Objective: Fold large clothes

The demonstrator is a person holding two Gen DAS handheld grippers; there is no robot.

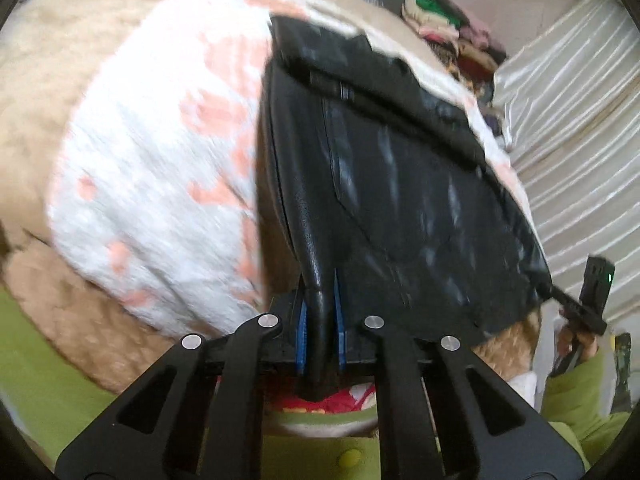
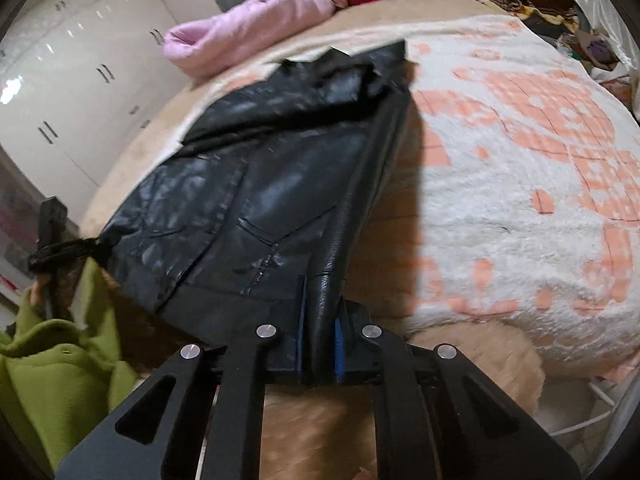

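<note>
Both black two-finger grippers, left gripper (image 1: pixel 320 320) and right gripper (image 2: pixel 320 332), clamp the black leather jacket's (image 1: pixel 392 184) hem at the near edge of the white-and-peach blanket (image 1: pixel 152 184), likely next carrying it toward the collar.

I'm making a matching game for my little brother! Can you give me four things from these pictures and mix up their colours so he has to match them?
Things:
1. jacket
2. blanket
3. rolled bundle
4. sleeve

Colours:
A. green
B. white with peach patches
C. black
D. pink

Pairs: 1-C, 2-B, 3-D, 4-A
</note>
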